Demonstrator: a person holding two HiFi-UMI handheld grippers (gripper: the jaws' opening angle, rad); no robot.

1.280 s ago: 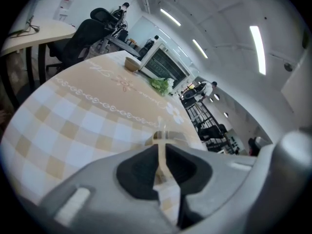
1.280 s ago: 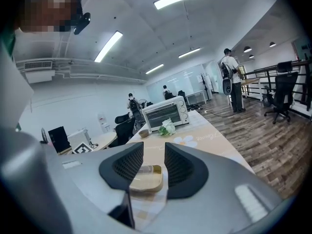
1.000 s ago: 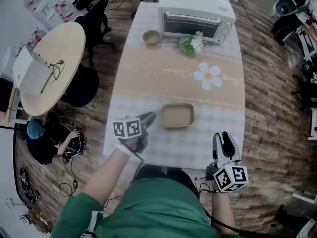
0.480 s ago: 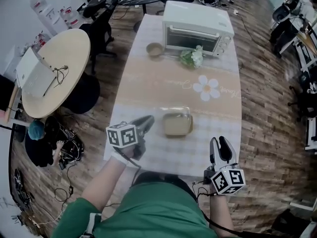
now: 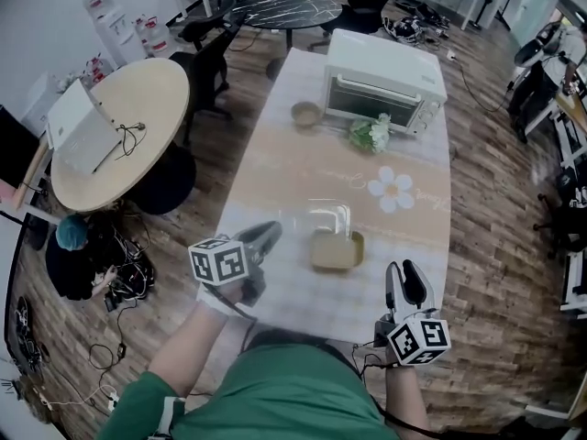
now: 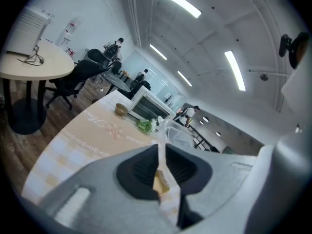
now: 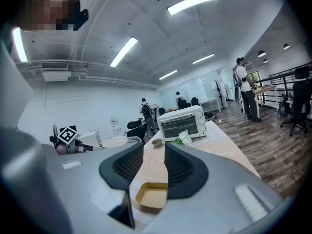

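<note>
A shallow tan container (image 5: 337,250) sits uncovered on the checked tablecloth (image 5: 303,287). Its clear plastic lid (image 5: 318,218) hangs tilted just above and behind it. My left gripper (image 5: 268,234) is shut on the lid's left edge. In the left gripper view the thin lid edge is pinched between the jaws (image 6: 161,150), the clear lid (image 6: 179,134) rises beyond them, and the container (image 6: 160,183) shows below. My right gripper (image 5: 409,276) stands open near the table's front right edge. Its view looks past the open jaws (image 7: 153,165) at the container (image 7: 152,195).
A white toaster oven (image 5: 385,81) stands at the table's far end, with a small bowl (image 5: 305,113) and a bunch of greens (image 5: 370,134) before it. A round wooden table (image 5: 110,122) with a laptop and office chairs stand to the left. A person (image 5: 73,241) crouches on the floor.
My left gripper has raised the clear lid off the tan container, which now lies uncovered. The right gripper has stayed near the front edge.
</note>
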